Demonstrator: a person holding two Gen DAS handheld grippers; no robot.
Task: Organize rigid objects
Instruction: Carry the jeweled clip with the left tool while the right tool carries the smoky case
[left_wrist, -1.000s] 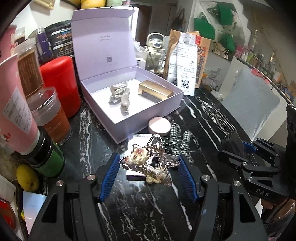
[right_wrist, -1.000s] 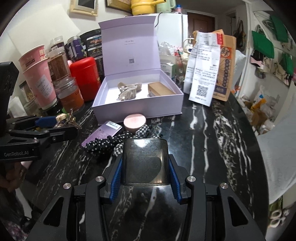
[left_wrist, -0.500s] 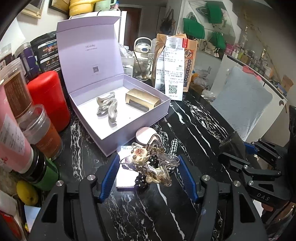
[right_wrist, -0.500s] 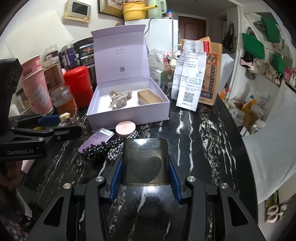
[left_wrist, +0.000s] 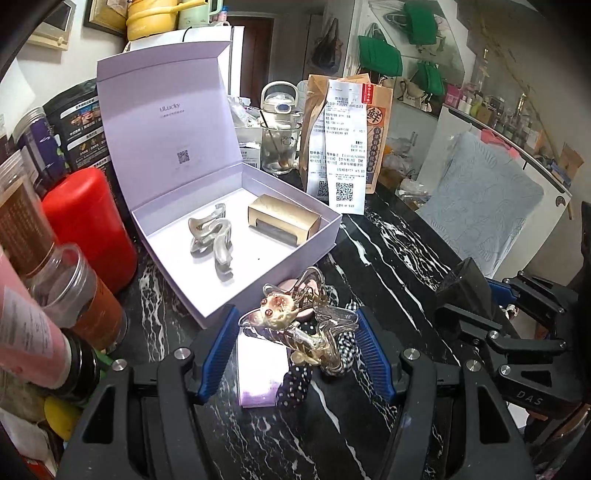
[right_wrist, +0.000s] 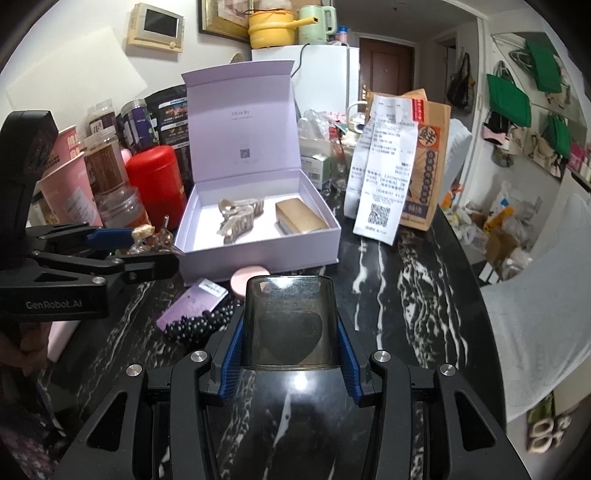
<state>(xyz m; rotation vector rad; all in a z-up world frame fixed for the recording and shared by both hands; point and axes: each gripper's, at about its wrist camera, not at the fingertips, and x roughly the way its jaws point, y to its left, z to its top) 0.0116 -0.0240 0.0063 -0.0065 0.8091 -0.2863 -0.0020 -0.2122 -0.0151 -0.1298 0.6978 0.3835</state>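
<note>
Closest to me, the left gripper (left_wrist: 297, 328) is clamped on an ornate clear hair claw (left_wrist: 295, 325) with a cream flower on it, and the right gripper (right_wrist: 291, 332) pinches a smoky see-through clip (right_wrist: 290, 325) between its blue pads; neither grip has loosened over the last second. What has changed is height: both hands have lifted off the black marble table (left_wrist: 399, 258), and the left one has also drifted toward the box, so the box now sits more squarely ahead of it than a second ago. Under the raised claw lie a small lilac card (left_wrist: 260, 373), a dotted scrunchie (right_wrist: 199, 323) and a round pink compact (right_wrist: 245, 278), all left on the table. Just beyond them stands the open lilac box (left_wrist: 291, 258), lid propped up, already holding a silver wavy claw (left_wrist: 212, 236) and a gold bar-shaped clip (left_wrist: 282, 218), with bare floor near its front corner. I judge this as the carry stage: two more hard pieces are airborne and headed for the box, and each needs lowering over the front wall without snagging the claw's thin loops on the rim
</note>
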